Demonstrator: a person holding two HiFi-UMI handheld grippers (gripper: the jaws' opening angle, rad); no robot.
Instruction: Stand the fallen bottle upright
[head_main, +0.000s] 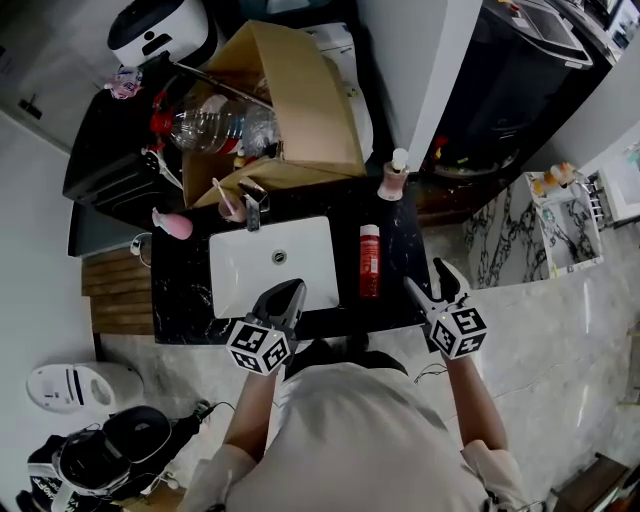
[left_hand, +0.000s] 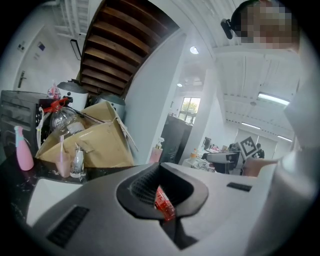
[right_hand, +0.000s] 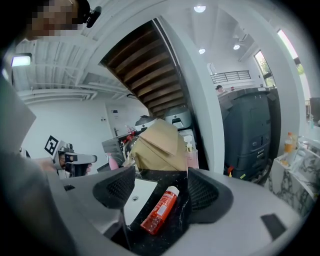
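Observation:
A red bottle (head_main: 370, 260) with a white cap lies on its side on the black countertop (head_main: 405, 250), just right of the white sink (head_main: 240, 285). My right gripper (head_main: 432, 288) is open near the counter's front right edge, a little short of the bottle. In the right gripper view the bottle (right_hand: 160, 210) lies ahead between the jaws of that gripper (right_hand: 156, 186), untouched. My left gripper (head_main: 284, 298) hovers over the sink's front rim, shut on nothing. In the left gripper view a strip of the bottle (left_hand: 164, 204) shows through the gap behind the gripper's (left_hand: 161, 166) closed tips.
A large cardboard box (head_main: 290, 110) holding plastic bottles stands behind the sink. A faucet (head_main: 250, 207) and a cup with a toothbrush (head_main: 228, 205) sit at the sink's back rim. A pink bottle (head_main: 172, 225) stands far left, a pump bottle (head_main: 394, 178) back right.

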